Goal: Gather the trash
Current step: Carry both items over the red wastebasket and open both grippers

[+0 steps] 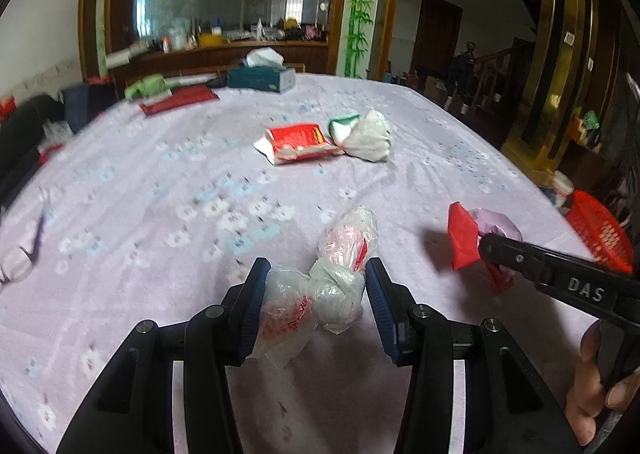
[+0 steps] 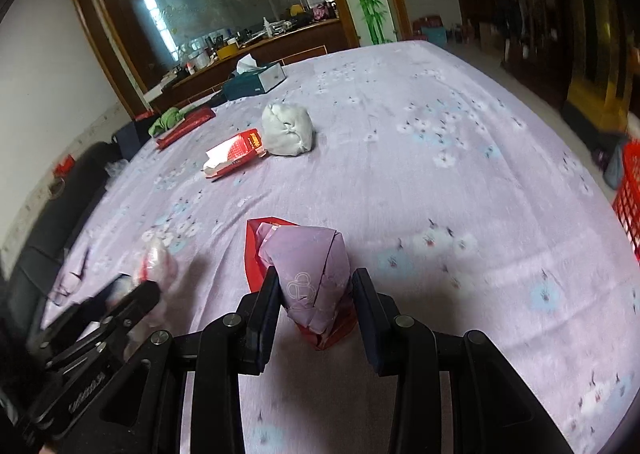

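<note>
The left tool [image 1: 316, 294] has its two blue ribbed pads on each side of a knotted plastic bag [image 1: 320, 286]. The bag is thin, crinkly and see-through, with red print on it. The left pad touches the bag; the right pad is just beside it, so I cannot tell if the bag is gripped tight.

The right tool [image 2: 316, 294] has its two dark pads around a folded paper wad [image 2: 316, 274]. The wad is smooth lilac paper with sharp folds and shiny red paper under it. The left pad touches it. There is a small gap at the right pad, so I cannot tell if it is squeezed.

Both bits of trash are at the near part of the surface [image 2: 460, 126], which has a soft lilac cloth with little flowers on it.

Farther back lie three more things close together: one flat red packet [image 1: 298, 138], one white packet with a green edge [image 1: 343, 127], and one puffy white bundle [image 1: 370, 136] tied at the top. At the far edge stands one teal tissue box [image 1: 262, 78].

A red plastic basket [image 1: 598, 228] with small holes sits past the right edge. The right half of the cloth is wide open.
</note>
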A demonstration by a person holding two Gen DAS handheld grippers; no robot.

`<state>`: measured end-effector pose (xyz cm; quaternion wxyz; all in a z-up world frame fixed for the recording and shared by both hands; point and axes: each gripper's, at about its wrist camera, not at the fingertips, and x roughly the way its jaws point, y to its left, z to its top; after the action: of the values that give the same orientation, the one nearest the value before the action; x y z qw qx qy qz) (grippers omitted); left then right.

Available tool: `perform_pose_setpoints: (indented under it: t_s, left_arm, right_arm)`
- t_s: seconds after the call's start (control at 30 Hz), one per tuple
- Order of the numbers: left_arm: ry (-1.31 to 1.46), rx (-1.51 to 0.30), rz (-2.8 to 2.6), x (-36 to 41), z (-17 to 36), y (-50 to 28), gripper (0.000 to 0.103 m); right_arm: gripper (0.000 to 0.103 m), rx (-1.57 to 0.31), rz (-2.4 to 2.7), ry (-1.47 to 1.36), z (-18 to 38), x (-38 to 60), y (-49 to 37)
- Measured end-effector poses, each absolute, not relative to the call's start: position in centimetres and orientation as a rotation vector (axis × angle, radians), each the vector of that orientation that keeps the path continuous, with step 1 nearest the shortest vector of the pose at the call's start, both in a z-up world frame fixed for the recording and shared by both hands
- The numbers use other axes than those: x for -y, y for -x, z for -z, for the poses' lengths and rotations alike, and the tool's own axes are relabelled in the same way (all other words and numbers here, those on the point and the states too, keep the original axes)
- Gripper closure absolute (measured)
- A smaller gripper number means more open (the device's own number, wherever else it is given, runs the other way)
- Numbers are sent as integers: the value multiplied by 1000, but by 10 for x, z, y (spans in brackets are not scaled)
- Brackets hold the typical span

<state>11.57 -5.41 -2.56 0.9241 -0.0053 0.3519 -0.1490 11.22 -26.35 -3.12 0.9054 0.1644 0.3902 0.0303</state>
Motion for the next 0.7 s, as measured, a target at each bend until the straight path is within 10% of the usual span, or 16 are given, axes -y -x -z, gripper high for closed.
perform_pose_setpoints:
  t_s: [0.7]
  left_arm:
    - [-114, -673, 886, 307, -71, -61, 56]
  right_arm:
    - [62, -515, 372, -663, -46, 515, 40]
